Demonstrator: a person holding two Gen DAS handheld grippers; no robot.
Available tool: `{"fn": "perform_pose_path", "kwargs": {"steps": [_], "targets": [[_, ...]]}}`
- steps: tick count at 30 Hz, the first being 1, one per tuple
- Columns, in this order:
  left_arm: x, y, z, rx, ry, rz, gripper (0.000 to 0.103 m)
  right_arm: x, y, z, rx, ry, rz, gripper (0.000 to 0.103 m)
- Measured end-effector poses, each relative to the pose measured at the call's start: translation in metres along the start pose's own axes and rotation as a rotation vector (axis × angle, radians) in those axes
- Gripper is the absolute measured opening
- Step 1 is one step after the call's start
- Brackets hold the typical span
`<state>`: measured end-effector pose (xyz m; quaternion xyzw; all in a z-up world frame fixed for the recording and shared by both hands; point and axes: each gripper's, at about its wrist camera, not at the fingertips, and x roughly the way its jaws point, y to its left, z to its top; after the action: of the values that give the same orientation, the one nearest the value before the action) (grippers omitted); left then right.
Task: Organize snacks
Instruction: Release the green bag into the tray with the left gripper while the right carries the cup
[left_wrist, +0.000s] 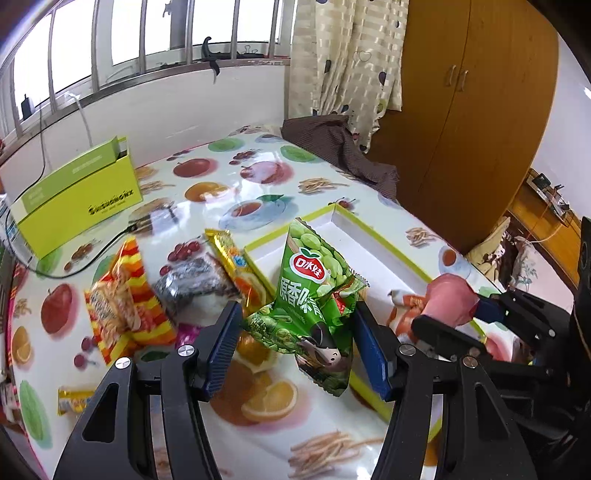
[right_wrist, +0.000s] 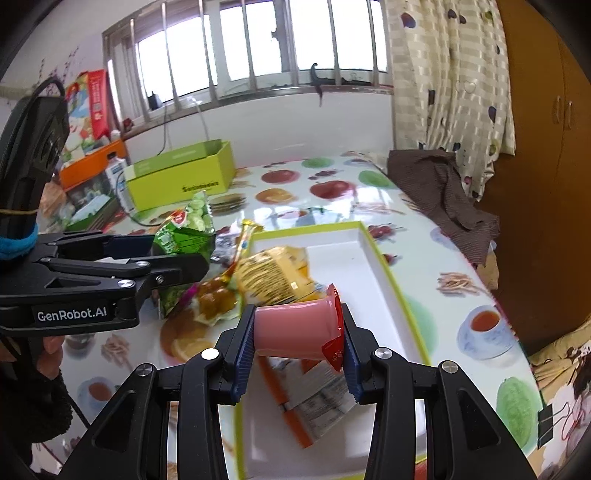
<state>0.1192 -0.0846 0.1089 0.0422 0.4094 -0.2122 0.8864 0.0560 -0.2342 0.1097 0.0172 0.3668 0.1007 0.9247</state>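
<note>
Leftmost, a lime box (left_wrist: 79, 195) stands at the far left of the fruit-print worktop (left_wrist: 229, 177). Nearer lie a striped orange-yellow snack pack (left_wrist: 127, 295), a dark packet (left_wrist: 194, 282) and a gold wrapper (left_wrist: 231, 254). Left gripper (left_wrist: 295, 332) clamps a green pea snack bag (left_wrist: 314, 288), bag lifted and tilted over the near left rim of the white tray (left_wrist: 373, 240). Right gripper (right_wrist: 299, 336) pinches a pink jelly cup (right_wrist: 295, 328) sideways, red lid toward the right finger, over the tray. A yellow bag (right_wrist: 273, 273) and an orange-white packet (right_wrist: 317, 406) lie inside the tray. Brown cloth (right_wrist: 439, 192) far right.
</note>
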Motion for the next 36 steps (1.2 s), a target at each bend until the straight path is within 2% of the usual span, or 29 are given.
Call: {"fn": "perform_pose_path", "kwargs": {"steps": [8,14,24,36], "targets": [[0.026,-0.001,0.023,0.006,0.021,-0.010,0.061,0.020,-0.028,0.017,0.018,0.041,-0.040,0.039],[0.051,-0.001,0.042,0.014,0.049,-0.026,0.061,0.040,-0.045,0.028,0.041,0.068,-0.039,0.039],[0.087,-0.004,0.064,0.019,0.095,-0.031,0.061,0.078,-0.056,0.032,0.014,0.151,-0.011,0.039],[0.126,-0.013,0.072,0.039,0.161,-0.056,0.061,0.097,-0.061,0.034,-0.003,0.197,0.011,0.040]]}}
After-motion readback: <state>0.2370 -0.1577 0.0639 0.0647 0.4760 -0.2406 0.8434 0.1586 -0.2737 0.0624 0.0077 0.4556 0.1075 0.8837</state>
